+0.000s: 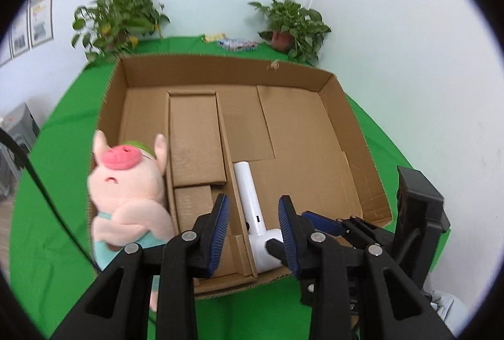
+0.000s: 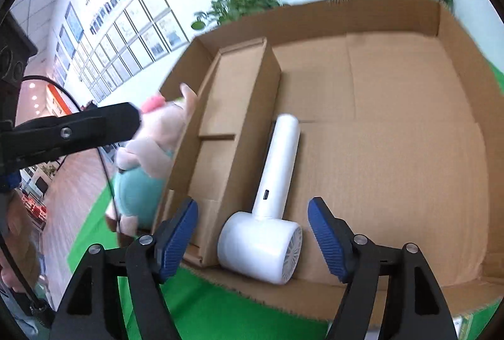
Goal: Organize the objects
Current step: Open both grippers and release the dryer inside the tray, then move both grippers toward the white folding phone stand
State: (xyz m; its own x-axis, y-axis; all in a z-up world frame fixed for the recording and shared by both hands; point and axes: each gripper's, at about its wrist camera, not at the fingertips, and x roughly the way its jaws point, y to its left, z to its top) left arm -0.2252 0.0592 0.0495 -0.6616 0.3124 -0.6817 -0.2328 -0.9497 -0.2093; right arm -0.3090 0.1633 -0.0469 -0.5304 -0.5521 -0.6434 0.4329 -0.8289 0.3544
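Seen from the left wrist, one white hair dryer [image 1: 252, 207] lies in the cardboard box [image 1: 356, 132] between the spread fingers of the left gripper [image 1: 253, 233], and one plush pig [image 1: 129, 192] is propped at the box's left wall. From the right wrist, the right gripper [image 2: 253, 240] is held wide apart, empty, the dryer's head lying between its fingertips; two potted plants [image 2: 245, 4] are counted behind.

White hair dryer [image 1: 252, 207] in cardboard box [image 1: 220, 69]

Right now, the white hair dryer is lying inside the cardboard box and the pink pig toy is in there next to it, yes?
Not quite. The hair dryer does lie inside the cardboard box, but the pig toy is outside it, against the box's left wall on the green cloth. The left wrist view shows this best.
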